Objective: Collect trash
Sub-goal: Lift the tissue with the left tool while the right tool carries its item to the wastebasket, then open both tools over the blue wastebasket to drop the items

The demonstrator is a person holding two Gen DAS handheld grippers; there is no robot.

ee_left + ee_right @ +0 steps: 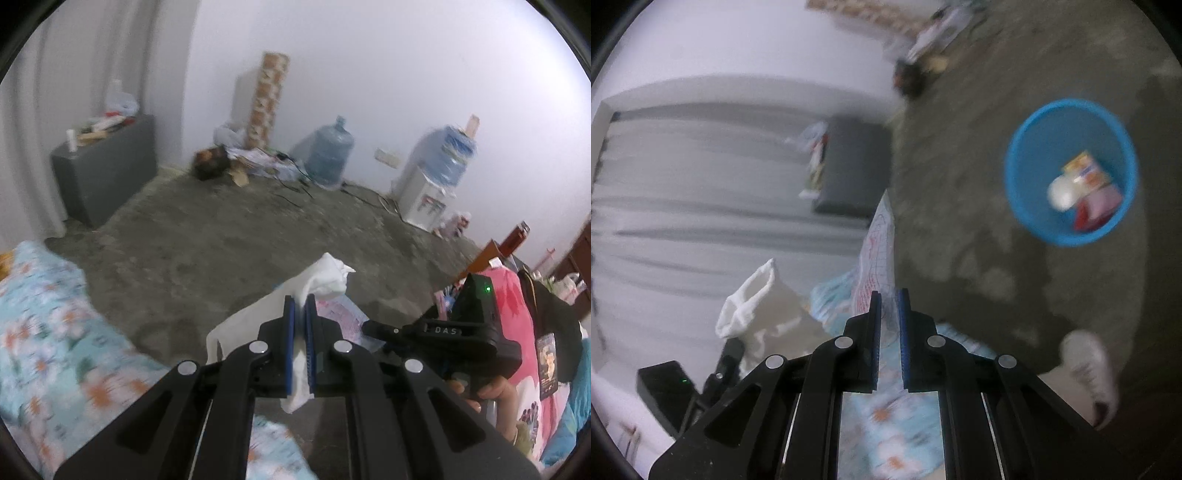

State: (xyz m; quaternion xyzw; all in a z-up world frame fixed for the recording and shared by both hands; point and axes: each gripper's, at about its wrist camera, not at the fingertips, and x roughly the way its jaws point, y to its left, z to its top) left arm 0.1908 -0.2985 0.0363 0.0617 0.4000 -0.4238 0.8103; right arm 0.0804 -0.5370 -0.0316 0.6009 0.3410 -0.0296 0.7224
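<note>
My left gripper [300, 301] is shut on a crumpled white tissue [325, 277] and holds it in the air above the grey floor. The tissue also shows in the right wrist view [753, 306]. My right gripper [889, 295] is shut on a thin sheet of paper with red and blue drawing [879, 251]; the same sheet shows in the left wrist view [341, 317]. A blue round bin [1027, 147] stands on the floor at upper right of the right wrist view, with a white lump and colourful wrappers inside.
A bed with a floral blue cover [48, 332] lies at left. A grey box [107, 170], water jugs [328, 151] and a white dispenser [424, 192] line the wall. A white shoe [1089, 373] is on the floor. Clothes [517, 332] hang at right.
</note>
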